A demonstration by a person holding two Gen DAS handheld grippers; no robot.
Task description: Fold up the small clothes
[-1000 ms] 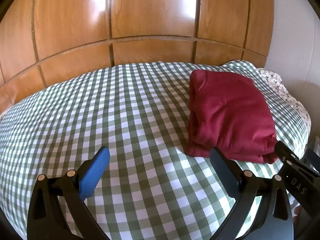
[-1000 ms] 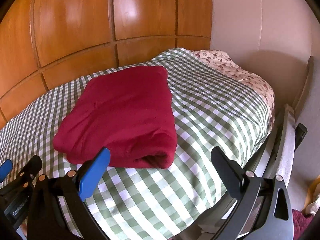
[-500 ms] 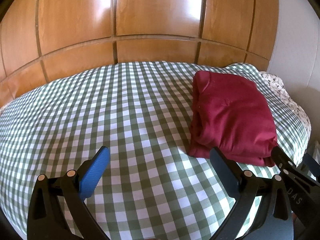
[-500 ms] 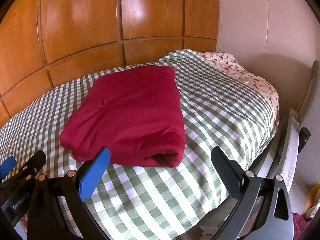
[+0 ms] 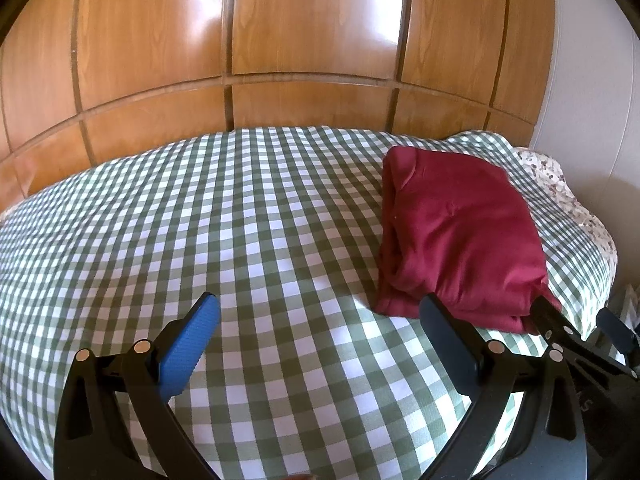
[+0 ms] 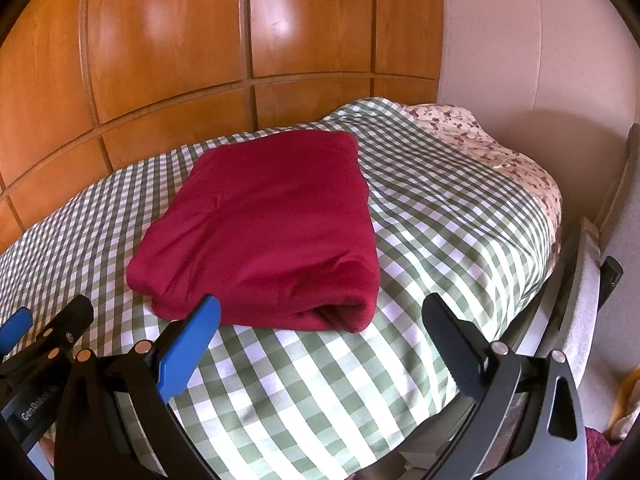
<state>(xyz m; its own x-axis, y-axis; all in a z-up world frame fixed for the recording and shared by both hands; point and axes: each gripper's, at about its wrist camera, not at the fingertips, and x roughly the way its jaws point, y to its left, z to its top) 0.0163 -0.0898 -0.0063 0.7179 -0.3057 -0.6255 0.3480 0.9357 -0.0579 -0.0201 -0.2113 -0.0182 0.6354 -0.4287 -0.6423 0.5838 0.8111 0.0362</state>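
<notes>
Well to the left, the left gripper point(image 5: 320, 322) hangs over the green checked bedspread point(image 5: 224, 216) with its fingers spread wide and nothing between them. Its blue finger point(image 5: 188, 350) sits over bare cloth, and its black finger point(image 5: 450, 344) crosses the near left corner of the red garment point(image 5: 460, 232) in its own view, though contact cannot be told. The garment lies folded into a thick rectangle on the right part of the bed, near a flowered sheet point(image 6: 492, 152) at the edge (the open fold faces the cameras). Further right, the right gripper point(image 6: 320, 320) is also released, fingers wide apart and empty. Its blue finger point(image 6: 188, 354) overlaps the garment's near edge in its view, while the black finger point(image 6: 456, 348) stands clear over the bedspread. Behind the bed rise glossy wooden panels point(image 5: 280, 40).
</notes>
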